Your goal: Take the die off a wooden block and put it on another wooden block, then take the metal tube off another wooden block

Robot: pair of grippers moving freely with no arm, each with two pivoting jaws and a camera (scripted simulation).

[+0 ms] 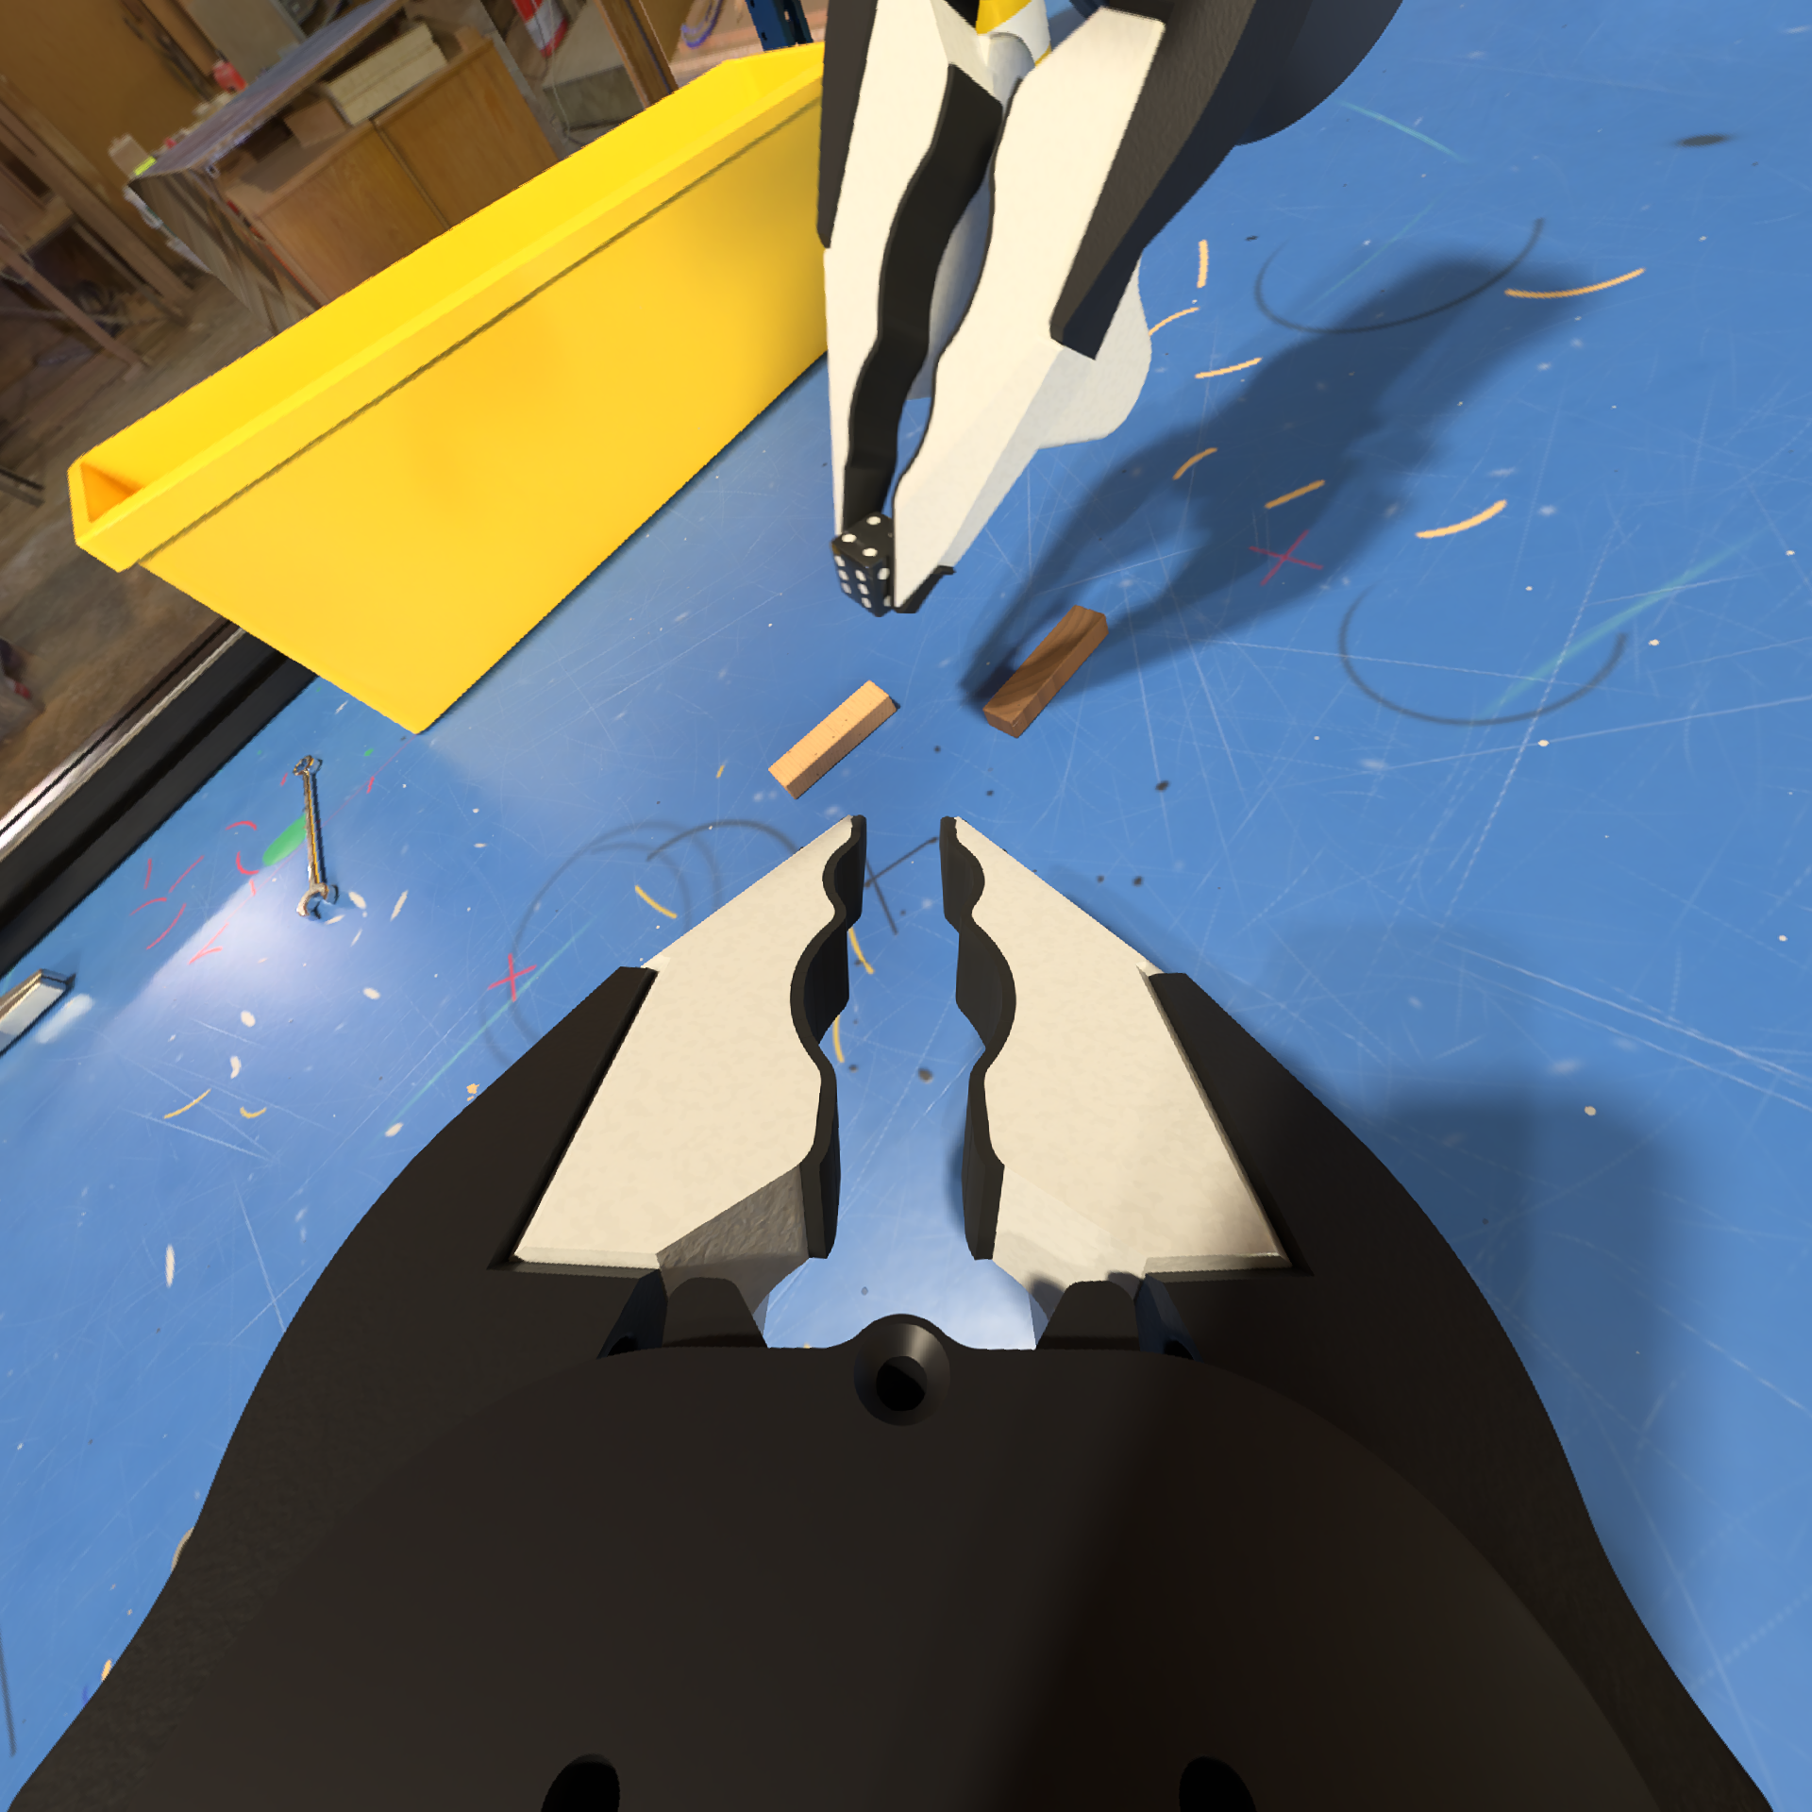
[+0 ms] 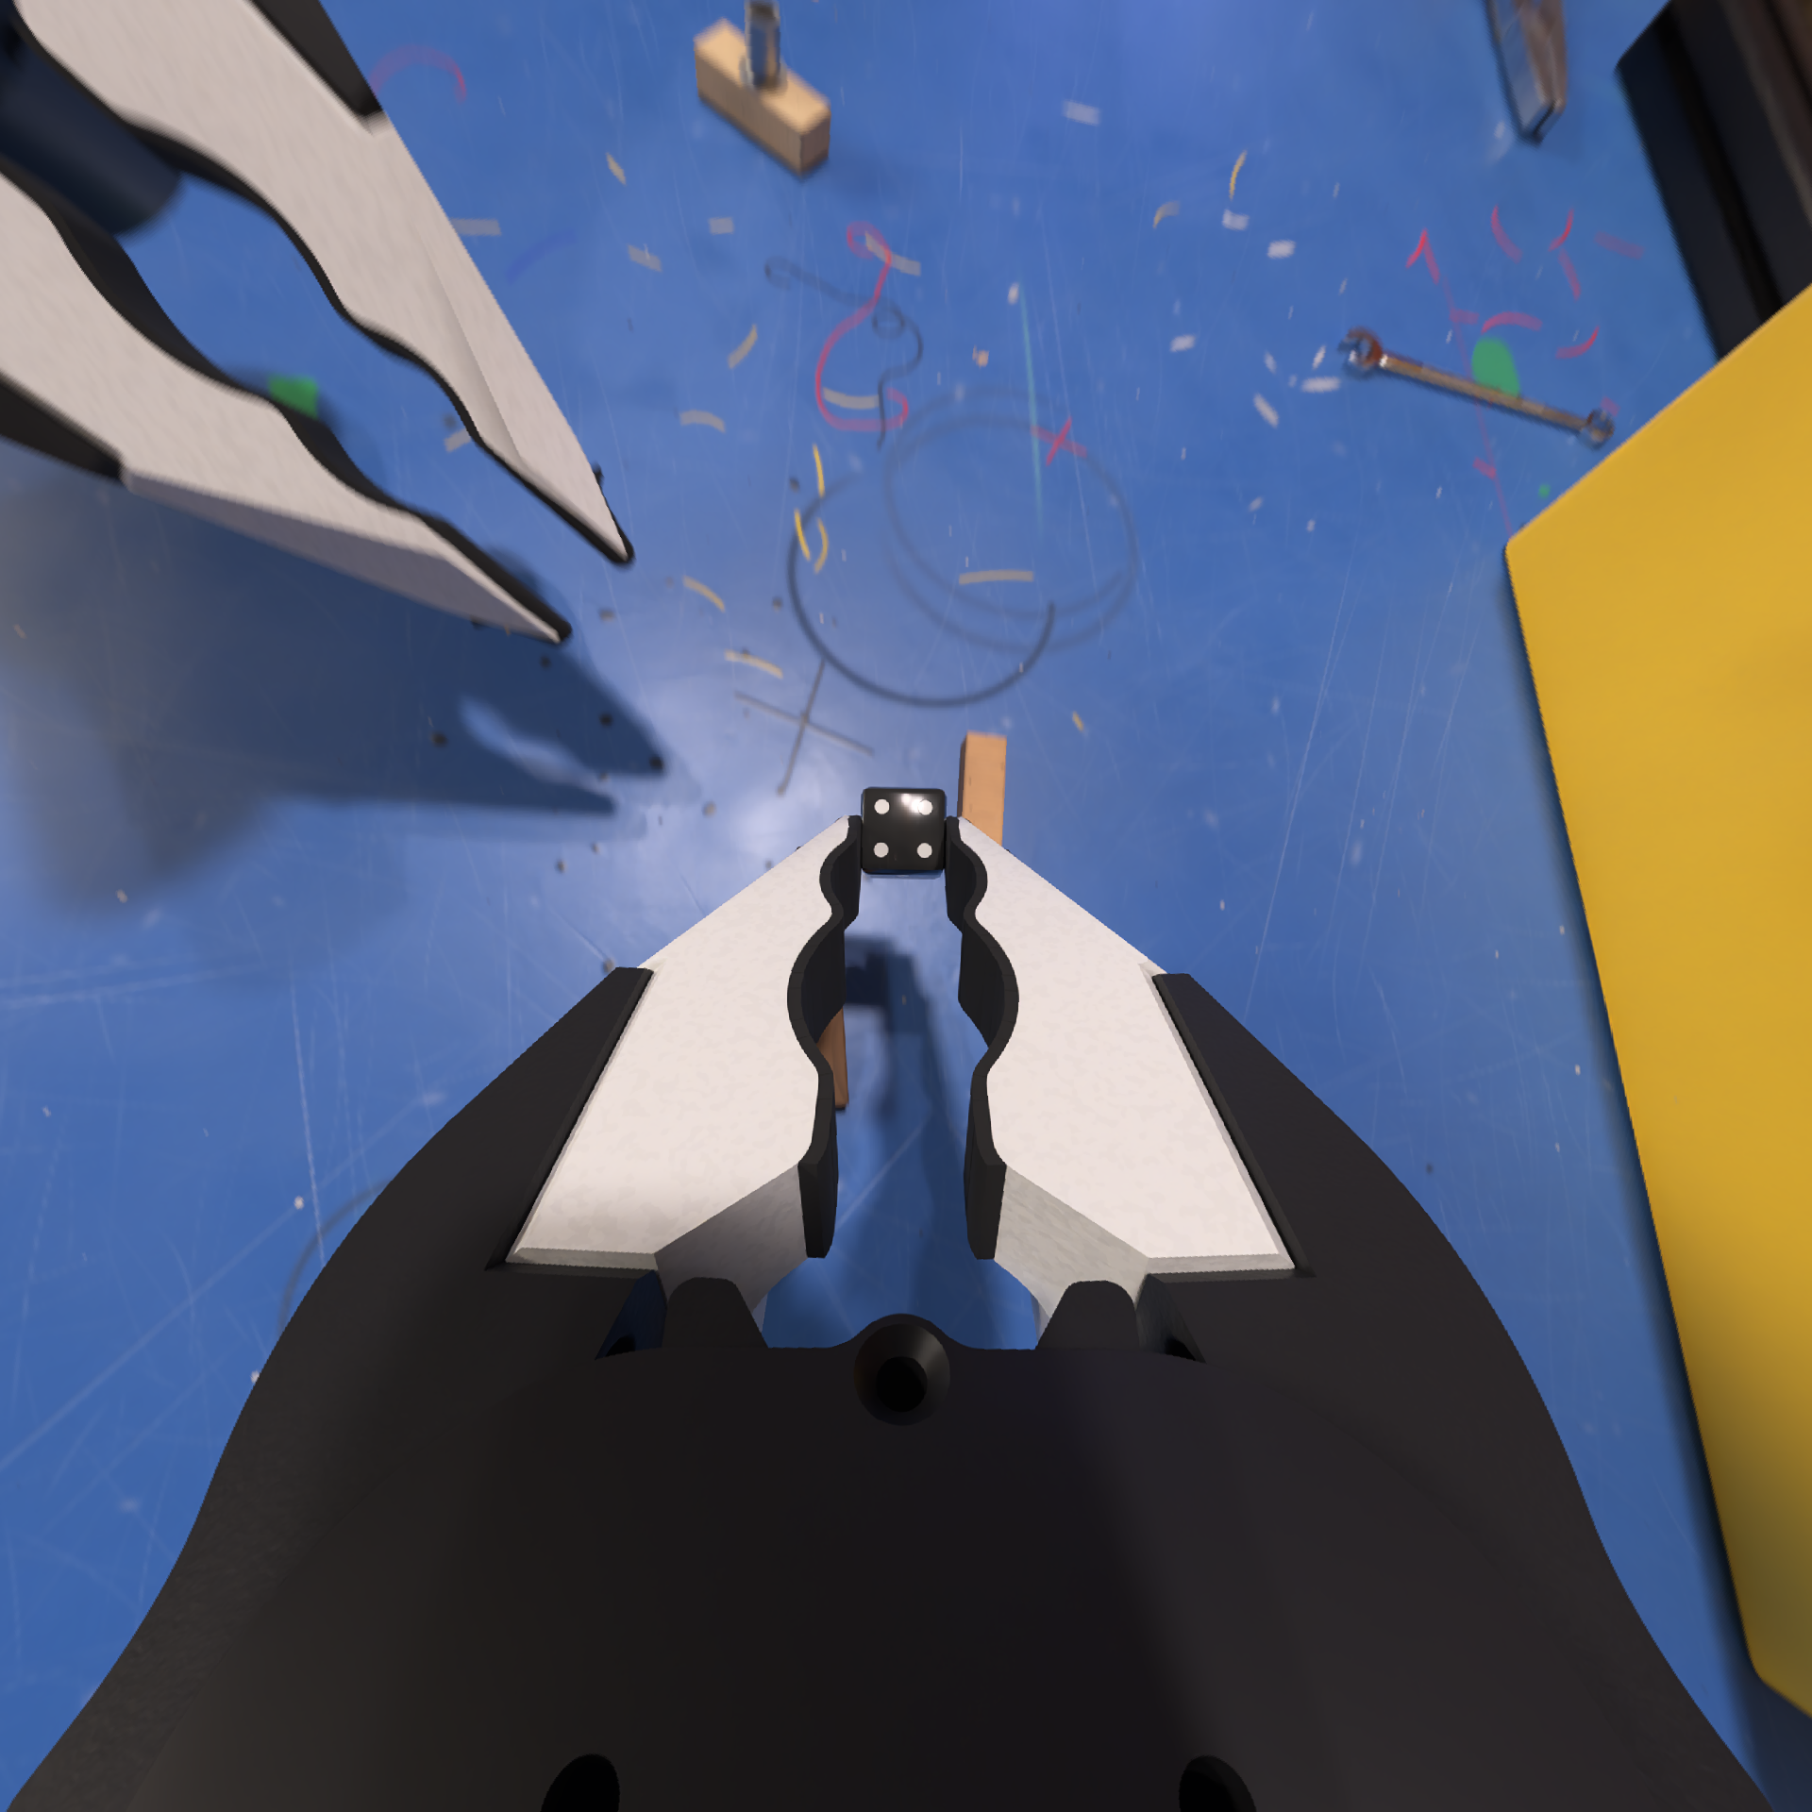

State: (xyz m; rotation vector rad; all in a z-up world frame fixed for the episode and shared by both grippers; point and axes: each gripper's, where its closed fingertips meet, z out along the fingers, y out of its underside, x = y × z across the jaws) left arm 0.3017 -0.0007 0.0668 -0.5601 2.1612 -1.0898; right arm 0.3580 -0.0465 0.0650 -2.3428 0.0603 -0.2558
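My right gripper (image 2: pixel 903 833) is shut on the black die (image 2: pixel 903 831) with white dots and holds it above the blue table. It also shows in the left wrist view (image 1: pixel 882 588) with the die (image 1: pixel 863 564). A light wooden block (image 1: pixel 833 737) and a dark wooden block (image 1: pixel 1044 670) lie flat below it, both bare. The light block (image 2: pixel 983 784) shows just past the die. A third wooden block (image 2: pixel 765 98) carries the upright metal tube (image 2: pixel 763 39), far off. My left gripper (image 1: pixel 902 833) is open and empty, short of the light block.
A large yellow bin (image 1: pixel 441 441) stands on the blue table (image 1: pixel 1373 882) to one side, also in the right wrist view (image 2: pixel 1686 882). A small wrench (image 1: pixel 312 838) lies near the table edge. A metal piece (image 2: pixel 1530 69) lies far off.
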